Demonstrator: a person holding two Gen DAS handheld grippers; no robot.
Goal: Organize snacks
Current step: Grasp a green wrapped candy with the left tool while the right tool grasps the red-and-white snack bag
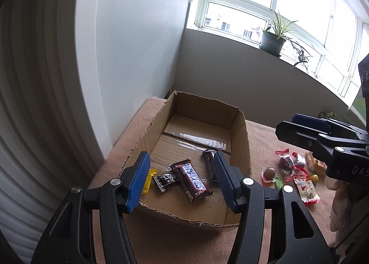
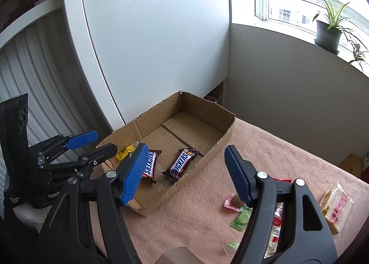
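Now the right gripper is spread wide and holds nothing; the loose snacks lie on the blanket just below its right finger; the left gripper, also released, hangs over the box, farther away.

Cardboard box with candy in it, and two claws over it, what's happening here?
A person is sorting snacks with two handheld claws. The cardboard box already holds two Snickers bars, a yellow candy and a dark wrapped one. Both the left claw and right claw are open and empty. More wrapped candies wait on the pink blanket.
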